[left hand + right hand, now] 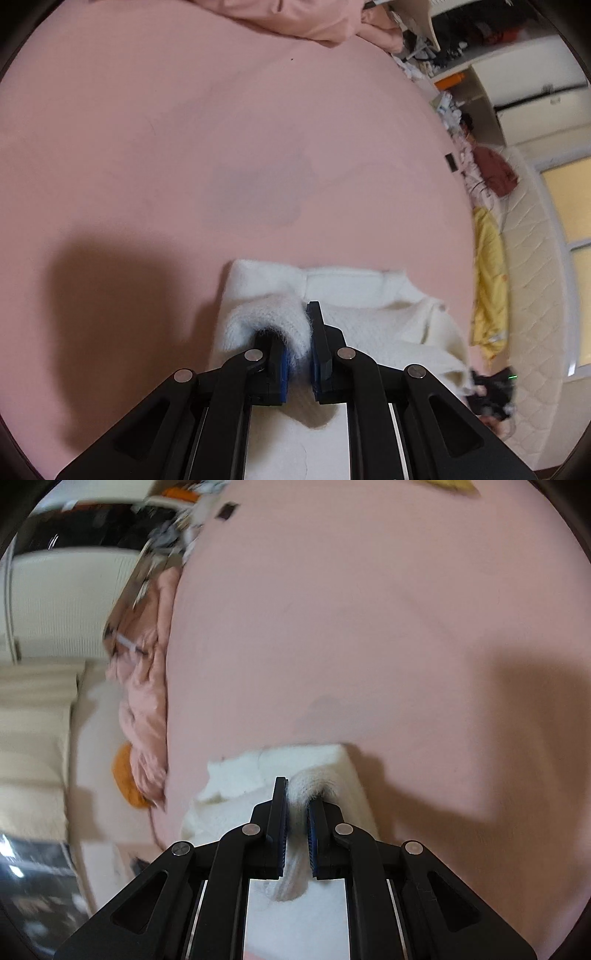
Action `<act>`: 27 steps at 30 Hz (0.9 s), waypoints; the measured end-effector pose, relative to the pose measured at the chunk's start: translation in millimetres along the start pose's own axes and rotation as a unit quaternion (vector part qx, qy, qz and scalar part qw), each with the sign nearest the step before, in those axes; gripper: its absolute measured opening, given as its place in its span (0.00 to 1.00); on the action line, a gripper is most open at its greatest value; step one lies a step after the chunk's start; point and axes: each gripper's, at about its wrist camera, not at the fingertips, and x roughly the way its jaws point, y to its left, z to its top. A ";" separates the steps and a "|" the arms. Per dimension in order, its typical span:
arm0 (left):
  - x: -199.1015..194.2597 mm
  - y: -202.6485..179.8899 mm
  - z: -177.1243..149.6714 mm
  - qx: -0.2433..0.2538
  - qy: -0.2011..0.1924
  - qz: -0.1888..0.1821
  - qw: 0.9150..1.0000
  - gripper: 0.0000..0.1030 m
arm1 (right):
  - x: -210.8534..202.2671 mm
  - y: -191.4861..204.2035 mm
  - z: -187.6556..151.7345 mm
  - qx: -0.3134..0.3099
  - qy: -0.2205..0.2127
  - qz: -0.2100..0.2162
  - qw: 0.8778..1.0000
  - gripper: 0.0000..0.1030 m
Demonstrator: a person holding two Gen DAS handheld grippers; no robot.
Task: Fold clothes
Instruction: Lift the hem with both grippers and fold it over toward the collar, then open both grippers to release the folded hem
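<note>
The white sweater lies partly folded on the pink sheet, near its edge. You have a bunched ridge of knit clenched in each tool: your left gripper pinches one end, your right gripper the other, likely so both corners travel together and the fold stays square. A yellow garment lies well apart, beyond the sheet's edge.

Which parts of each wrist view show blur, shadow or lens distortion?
Left wrist view: a dark shadow on the pink sheet, smeared clutter at the right edge, curved fisheye rim. Right wrist view: streaked blur on the left, a shadow right of the white sweater.
</note>
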 end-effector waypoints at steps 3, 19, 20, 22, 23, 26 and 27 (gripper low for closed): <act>-4.1 15.8 8.9 -0.050 0.039 -0.047 0.997 0.14 | 5.2 -26.7 4.3 0.115 0.015 0.084 0.990 0.11; -49.6 -103.4 -111.7 0.276 -0.136 0.142 0.941 0.79 | -19.5 123.2 -126.5 -0.315 -0.174 -0.066 0.931 0.46; -32.7 -114.1 -131.2 0.298 -0.148 0.159 0.929 0.79 | 2.1 137.2 -148.5 -0.366 -0.166 -0.093 0.911 0.46; -13.8 -110.8 -153.7 0.301 -0.162 0.181 0.922 0.79 | 44.6 141.6 -182.9 -0.426 -0.151 -0.151 0.879 0.46; -3.9 -106.4 -163.2 0.295 -0.169 0.194 0.920 0.79 | 62.6 137.5 -194.6 -0.442 -0.144 -0.177 0.867 0.46; 4.2 -80.3 -163.9 0.291 -0.184 0.248 0.906 0.79 | 82.4 100.2 -190.4 -0.435 -0.130 -0.210 0.866 0.46; 3.1 -67.7 -162.7 0.295 -0.188 0.261 0.900 0.79 | 68.1 90.2 -180.3 -0.413 -0.144 -0.203 0.876 0.45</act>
